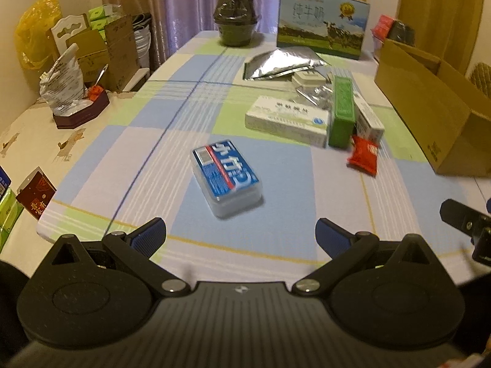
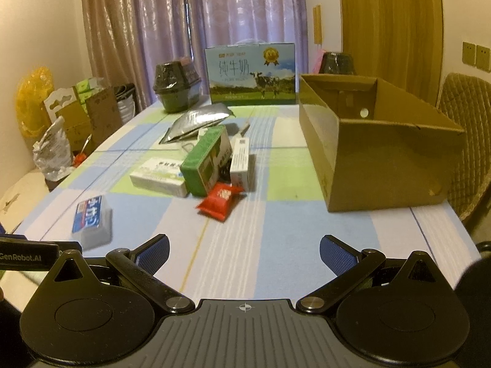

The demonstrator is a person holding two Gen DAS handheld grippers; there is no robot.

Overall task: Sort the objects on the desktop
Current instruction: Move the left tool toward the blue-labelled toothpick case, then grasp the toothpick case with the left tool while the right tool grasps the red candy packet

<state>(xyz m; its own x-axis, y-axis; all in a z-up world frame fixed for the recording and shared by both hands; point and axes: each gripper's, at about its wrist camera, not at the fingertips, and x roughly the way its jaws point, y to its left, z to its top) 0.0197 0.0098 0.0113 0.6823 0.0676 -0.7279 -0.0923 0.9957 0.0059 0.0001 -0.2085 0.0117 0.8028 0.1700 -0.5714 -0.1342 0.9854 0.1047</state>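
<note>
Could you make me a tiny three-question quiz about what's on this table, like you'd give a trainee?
1. True or false: the left gripper is shut on the blue-labelled box.
2. Which item lies nearest the red snack packet? A) the milk carton B) the green box C) the dark plastic pot
3. Fill in: the big cardboard box stands on the table's ____ side in the right wrist view.

Key: 1. False; both grippers, the right gripper too, are open and hold nothing. 2. B. 3. Right.
</note>
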